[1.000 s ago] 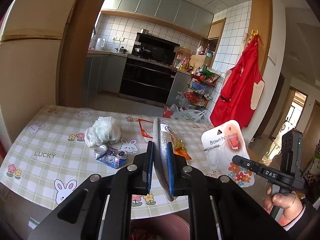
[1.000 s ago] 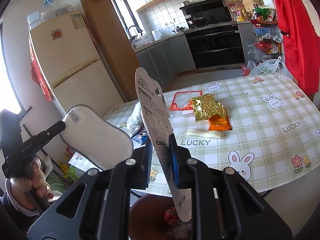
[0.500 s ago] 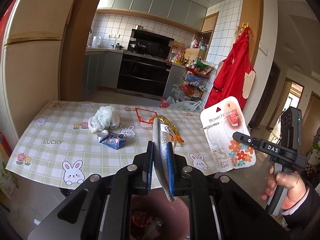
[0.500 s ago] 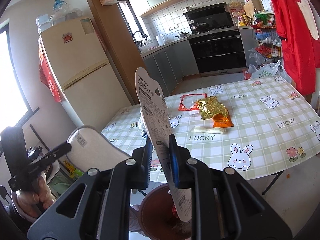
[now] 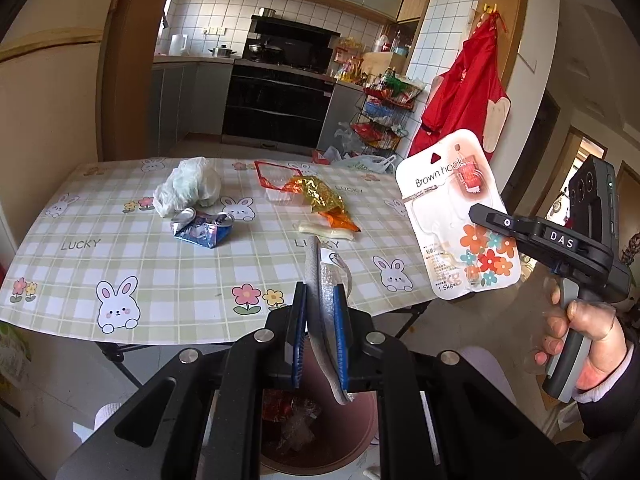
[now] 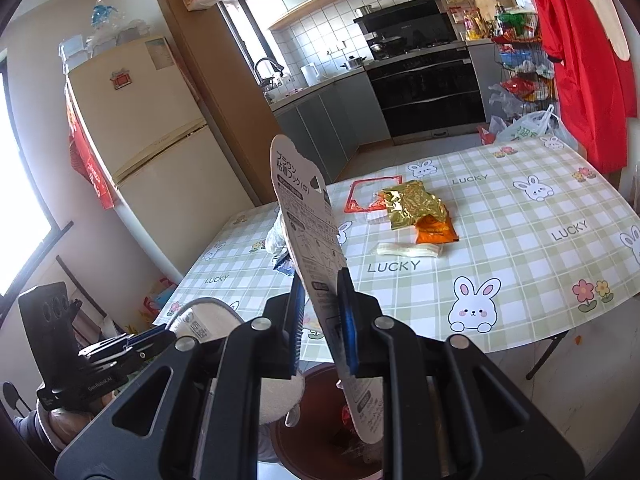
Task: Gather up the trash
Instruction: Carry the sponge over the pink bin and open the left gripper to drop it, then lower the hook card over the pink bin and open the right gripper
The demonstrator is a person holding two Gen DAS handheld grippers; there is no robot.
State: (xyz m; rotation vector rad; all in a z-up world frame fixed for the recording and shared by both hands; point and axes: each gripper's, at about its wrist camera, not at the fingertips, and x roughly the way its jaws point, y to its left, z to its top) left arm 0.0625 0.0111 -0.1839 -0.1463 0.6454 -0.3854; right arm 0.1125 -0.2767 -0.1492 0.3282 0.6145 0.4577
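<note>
My left gripper [image 5: 320, 292] is shut on a grey-edged white pad [image 5: 316, 264], held edge-on above a brown trash bin [image 5: 360, 452] that has wrappers inside. From the right wrist, the pad [image 6: 208, 320] shows as an oval in the left gripper [image 6: 152, 336]. My right gripper [image 6: 320, 284] is shut on a "Brown hook" blister card [image 6: 304, 208], also over the bin [image 6: 320, 396]. The card [image 5: 452, 208] hangs right of the table. On the checked table [image 5: 120, 264] lie a white plastic bag [image 5: 188, 186], a crushed blue pack [image 5: 202, 232], a red-rimmed clear tray [image 5: 276, 178], a gold-and-orange wrapper [image 5: 324, 200] and a white strip [image 5: 324, 232].
The bin stands on the floor just off the table's near edge, beside folding legs [image 5: 116, 352]. A cream fridge [image 6: 152, 152] is at the left, a red apron [image 5: 460, 92] hangs on the right wall, and a wire rack [image 5: 380, 120] stands behind the table.
Both grippers have drawn back from the table. The left one has sunk with the pad toward the bin, which now shows more fully below. Both grips are unchanged.
</note>
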